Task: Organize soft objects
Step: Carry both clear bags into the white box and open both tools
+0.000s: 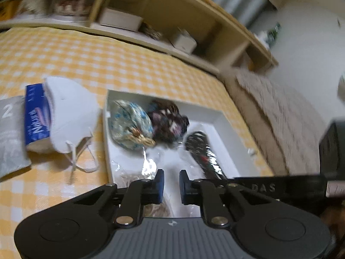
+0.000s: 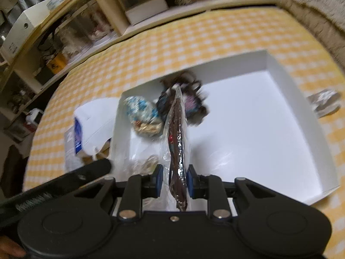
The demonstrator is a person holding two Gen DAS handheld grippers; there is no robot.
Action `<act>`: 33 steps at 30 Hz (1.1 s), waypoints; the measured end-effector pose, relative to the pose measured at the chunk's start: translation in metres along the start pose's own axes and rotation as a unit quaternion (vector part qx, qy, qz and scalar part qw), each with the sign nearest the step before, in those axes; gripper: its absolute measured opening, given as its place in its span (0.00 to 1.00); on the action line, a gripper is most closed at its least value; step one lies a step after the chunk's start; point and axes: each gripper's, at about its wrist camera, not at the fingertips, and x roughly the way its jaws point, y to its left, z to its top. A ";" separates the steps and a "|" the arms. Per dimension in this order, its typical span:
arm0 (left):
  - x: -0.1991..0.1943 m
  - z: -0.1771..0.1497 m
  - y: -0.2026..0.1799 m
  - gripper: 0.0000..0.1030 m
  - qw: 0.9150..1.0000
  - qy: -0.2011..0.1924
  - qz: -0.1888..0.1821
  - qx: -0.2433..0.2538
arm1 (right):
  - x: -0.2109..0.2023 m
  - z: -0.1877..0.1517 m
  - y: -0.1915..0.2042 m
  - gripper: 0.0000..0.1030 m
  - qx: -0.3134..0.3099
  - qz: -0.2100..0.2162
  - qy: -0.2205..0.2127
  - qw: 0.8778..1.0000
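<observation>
- right hand-held gripper [image 2: 172, 178] clamped on dark item in crinkly clear plastic sleeve [image 2: 176, 142], hanging over white cardboard box [image 2: 280, 73]
- left hand-held gripper [image 1: 171, 182] closed, empty afaict
- sleeve's light, floppy, slippery imo; grab mid-body, not loose film

Readable text on my two wrist feeds

I read "2" on the grey pack [image 1: 9, 133] at the tablecloth's left edge, and "DAS" on the black bar [image 1: 280, 186]; the blue wrapper's [image 1: 35, 116] print is unreadable.

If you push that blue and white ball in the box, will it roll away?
Probably only a little. The blue and white fabric ball looks soft and lumpy, with a knotted tie, and it rests against the dark scrunchie and near the white box wall.
</observation>
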 end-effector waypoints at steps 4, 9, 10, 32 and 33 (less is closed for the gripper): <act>0.016 -0.009 -0.010 0.15 0.998 0.027 0.011 0.051 | 0.017 -0.003 0.002 0.35 0.003 -0.009 0.040 0.999; 0.035 -0.020 -0.006 0.15 0.994 0.052 0.035 0.093 | 0.000 -0.001 -0.005 0.43 0.016 -0.037 -0.004 0.999; 0.037 -0.020 -0.006 0.15 0.993 0.054 0.038 0.097 | -0.002 -0.001 -0.006 0.42 0.018 -0.039 -0.007 0.999; 0.023 -0.014 0.000 0.27 0.990 0.058 0.070 0.107 | 0.029 -0.003 0.003 0.30 -0.052 -0.088 0.053 0.993; 0.020 -0.013 -0.001 0.30 0.990 0.056 0.071 0.108 | 0.023 -0.003 0.002 0.30 -0.048 -0.083 0.046 0.994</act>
